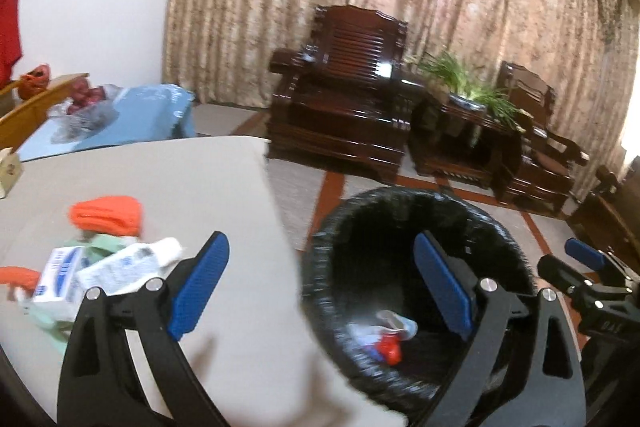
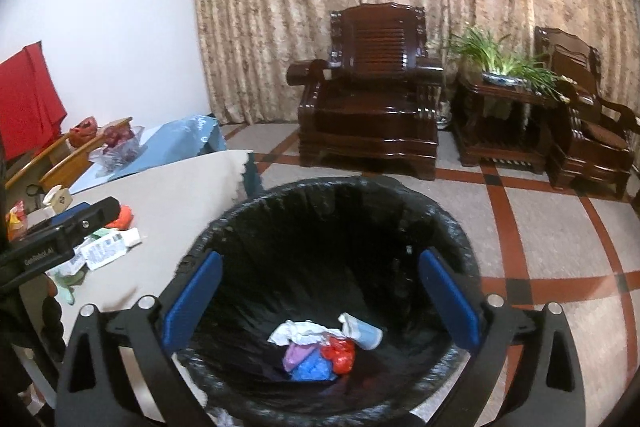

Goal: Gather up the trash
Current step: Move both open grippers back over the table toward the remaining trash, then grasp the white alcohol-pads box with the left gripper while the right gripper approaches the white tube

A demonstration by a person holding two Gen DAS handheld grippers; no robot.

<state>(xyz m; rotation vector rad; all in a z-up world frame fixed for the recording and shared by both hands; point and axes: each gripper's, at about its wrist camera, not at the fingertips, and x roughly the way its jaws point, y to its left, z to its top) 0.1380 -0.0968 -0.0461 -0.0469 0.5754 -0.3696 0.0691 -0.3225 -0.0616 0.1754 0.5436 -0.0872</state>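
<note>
A round bin lined with a black bag stands on the floor beside the beige table. At its bottom lies crumpled trash in white, red, blue and purple. My right gripper hangs open above the bin's mouth, nothing between its blue pads. My left gripper is open and empty too, spanning the table's edge and the bin's rim. On the table to the left lie an orange wrapper, a white tube pack, a white box and a pale green piece.
Two dark wooden armchairs and a side table with a green plant stand before a patterned curtain. A blue-covered table with a plastic bag sits behind the beige one. The tiled floor lies right of the bin.
</note>
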